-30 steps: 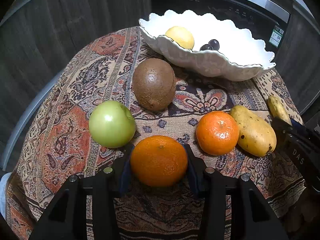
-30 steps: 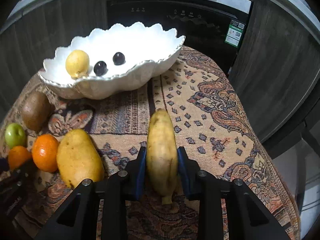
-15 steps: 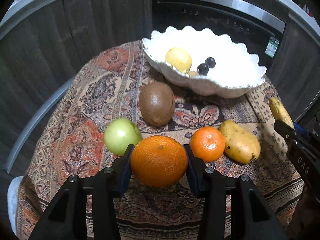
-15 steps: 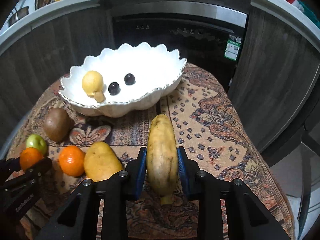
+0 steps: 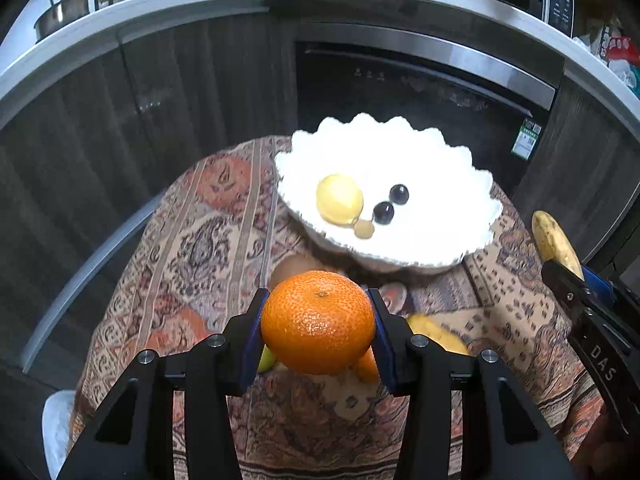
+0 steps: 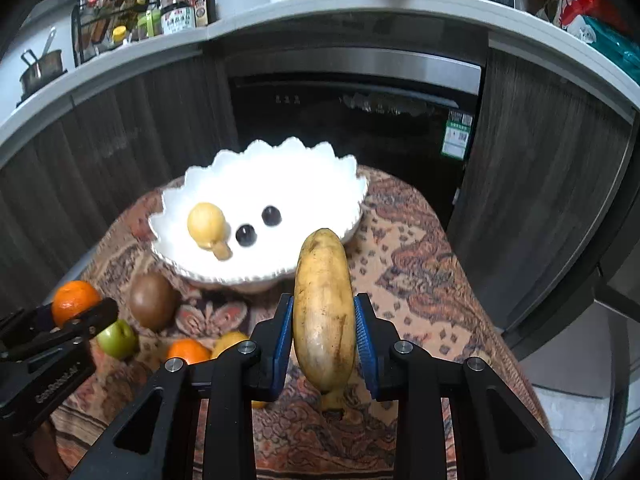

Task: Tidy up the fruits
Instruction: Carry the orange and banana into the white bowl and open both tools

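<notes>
1. While both grippers are loaded and raised above the table, no fruit is being released. Left gripper (image 5: 318, 322): jaws pinch a round, pebbly-skinned orange mandarin (image 5: 318, 322) at lower centre of the left view, clear of the patterned woven cloth (image 5: 192, 240).
2. Right gripper (image 6: 323, 328): jaws pinch a short, brown-flecked yellow banana (image 6: 323, 308) lengthwise, tip pointing toward the scalloped white ceramic bowl (image 6: 320, 168) at mid-frame.
3. Bowl contents, right view: one round pale-yellow fruit (image 6: 206, 220), a small tan piece (image 6: 221, 249) touching it, and two dark round grapes (image 6: 245, 235) near each other. That much looks sorted.
4. Left on the cloth, lower left of the right view: a fuzzy brown kiwi (image 6: 154, 300) just in front of the bowl, a green apple (image 6: 118, 336), a second orange mandarin (image 6: 188, 351), and a yellow mango-like fruit (image 6: 232, 340), mostly hidden behind the gripper.
5. Judgement: early to midway. Two fruits are in transit toward the bowl; four wait on the table.
6. Next calls for carrying both over the rim and setting them down in free space, away from the grapes.
</notes>
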Motion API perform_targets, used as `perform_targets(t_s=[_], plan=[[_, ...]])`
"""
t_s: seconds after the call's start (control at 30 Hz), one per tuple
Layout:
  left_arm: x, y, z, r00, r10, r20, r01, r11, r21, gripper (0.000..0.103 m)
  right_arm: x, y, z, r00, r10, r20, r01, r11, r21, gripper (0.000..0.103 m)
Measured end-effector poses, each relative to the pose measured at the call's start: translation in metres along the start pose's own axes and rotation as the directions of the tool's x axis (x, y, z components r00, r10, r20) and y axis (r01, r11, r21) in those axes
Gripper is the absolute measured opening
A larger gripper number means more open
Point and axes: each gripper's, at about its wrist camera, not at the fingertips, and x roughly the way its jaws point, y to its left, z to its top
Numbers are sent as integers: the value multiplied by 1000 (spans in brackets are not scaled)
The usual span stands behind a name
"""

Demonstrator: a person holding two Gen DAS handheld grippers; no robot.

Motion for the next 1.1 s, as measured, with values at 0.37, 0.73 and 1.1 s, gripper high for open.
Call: perform_targets(t_s=[0.37, 0.73, 1.1], plan=[[11, -7, 45, 999, -33, 29, 33, 999, 17, 46, 5, 0, 42, 999, 27, 44, -27, 1000, 13, 31], [47, -8, 84, 999, -45, 23, 44, 998, 36, 46, 39, 6, 77, 998, 23, 53, -22, 1000, -8, 31], [99, -8, 114, 999, -47, 2, 47, 997, 58, 46, 88, 9, 96, 1000, 20, 11, -19, 999, -27, 31]])
